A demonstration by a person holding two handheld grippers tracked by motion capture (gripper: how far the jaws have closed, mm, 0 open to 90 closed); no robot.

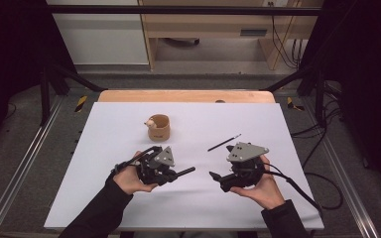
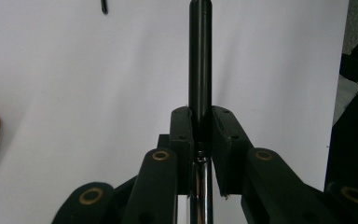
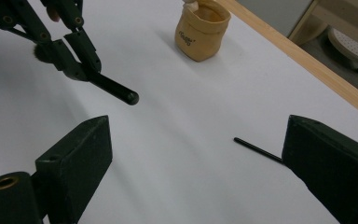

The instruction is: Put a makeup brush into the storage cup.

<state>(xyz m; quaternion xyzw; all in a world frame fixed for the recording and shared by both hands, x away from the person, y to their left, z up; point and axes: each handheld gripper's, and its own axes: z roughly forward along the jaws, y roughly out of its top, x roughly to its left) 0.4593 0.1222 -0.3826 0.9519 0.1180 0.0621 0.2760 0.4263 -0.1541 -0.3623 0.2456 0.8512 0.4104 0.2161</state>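
Note:
My left gripper [image 1: 171,174] is shut on a brush with a black handle [image 1: 185,171]. In the left gripper view the handle [image 2: 199,70] runs straight out from between the jaws, and a silver ferrule shows behind them. My right gripper [image 1: 217,179] faces it from the right. Its jaws stand wide open [image 3: 198,140] with nothing between them. The right gripper view shows the left gripper [image 3: 81,63] with the brush handle [image 3: 116,91] pointing toward me. A thin black stick [image 1: 224,142] lies on the white sheet beyond the right gripper.
A small tan pouch [image 1: 159,127] stands upright at the sheet's far middle with a pale object poking out of it. The white sheet [image 1: 104,188] covers the table, and a wooden edge [image 1: 186,95] shows at the back. A cable [image 1: 302,193] trails right.

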